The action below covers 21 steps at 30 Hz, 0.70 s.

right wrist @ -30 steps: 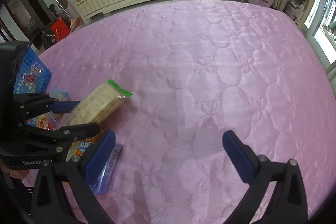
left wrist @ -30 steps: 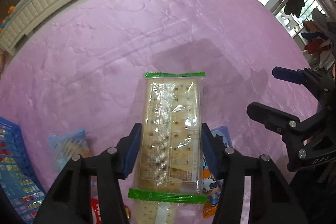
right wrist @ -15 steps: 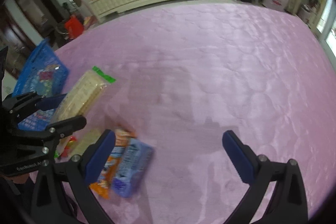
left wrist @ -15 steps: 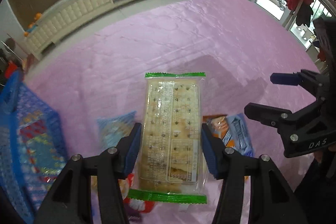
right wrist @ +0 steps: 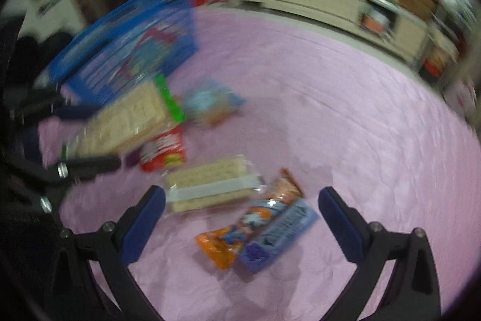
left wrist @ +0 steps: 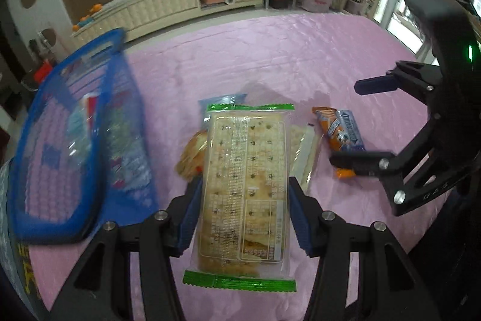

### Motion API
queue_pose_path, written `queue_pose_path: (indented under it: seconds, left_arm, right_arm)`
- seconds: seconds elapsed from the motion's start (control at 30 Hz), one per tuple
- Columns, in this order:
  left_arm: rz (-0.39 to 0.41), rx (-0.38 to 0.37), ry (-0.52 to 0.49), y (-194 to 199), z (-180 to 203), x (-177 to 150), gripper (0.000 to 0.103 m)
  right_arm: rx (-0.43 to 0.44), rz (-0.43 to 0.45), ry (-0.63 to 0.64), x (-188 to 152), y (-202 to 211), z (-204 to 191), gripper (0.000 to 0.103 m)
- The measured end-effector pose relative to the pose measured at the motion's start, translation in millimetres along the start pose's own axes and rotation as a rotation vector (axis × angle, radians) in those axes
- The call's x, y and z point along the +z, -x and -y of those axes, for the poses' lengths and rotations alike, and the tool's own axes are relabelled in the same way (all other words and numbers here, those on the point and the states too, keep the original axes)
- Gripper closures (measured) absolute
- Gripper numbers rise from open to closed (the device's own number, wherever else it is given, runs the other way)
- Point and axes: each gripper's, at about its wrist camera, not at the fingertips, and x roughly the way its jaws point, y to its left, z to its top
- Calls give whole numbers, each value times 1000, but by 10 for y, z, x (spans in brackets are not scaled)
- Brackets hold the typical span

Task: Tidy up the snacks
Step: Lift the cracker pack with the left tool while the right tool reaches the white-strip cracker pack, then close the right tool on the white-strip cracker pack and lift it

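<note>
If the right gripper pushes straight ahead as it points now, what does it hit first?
Most likely the orange-and-blue snack pack, lying on the pink cover between the open right gripper's jaws. The picture is blurred, so depth is uncertain.

We see the left tongs (left wrist: 243, 215) clamped on a cracker pack (left wrist: 244, 188) with green end seals, the blue pads pressing its two long sides and the pack pointing away from us. Beneath it a pink quilt (left wrist: 270, 56) carries more snacks: a tan packet (left wrist: 191, 155) peeking out at the left, a white-striped cracker pack (left wrist: 305, 149) just to the right, a light blue packet (left wrist: 222, 99) beyond its far end, and an orange-and-blue packet (left wrist: 342, 134) farther right. A blue basket (left wrist: 75, 122) with some packets inside stands at the left. The right tongs (left wrist: 360, 122) reach in from the right with jaws apart, around nothing.
</note>
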Motion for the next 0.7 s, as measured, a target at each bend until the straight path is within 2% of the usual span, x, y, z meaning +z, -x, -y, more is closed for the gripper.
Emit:
queue_pose_path:
  seconds: [0.1,0.17,0.33,0.47,0.7]
  left_arm:
    - [17,11,38,83,-32,-67,51]
    - [25,19,77,105,-72,-131,51]
    - [16,27,146,73,-92,-321,51]
    - [11,36,166,86,-7,-464,51]
    - [25,86,175,21,-3,-479,51]
  right_arm:
    - [-26,-44,232,-7,-85,-259,0]
    - [-32,-97,334,-19,-176,-334,0]
    - [5,-155,475,-19,-285,-414,0]
    - [-27,-220,621,45,-512,-563,4]
    - [56,-294,754,97,-793,-626,8]
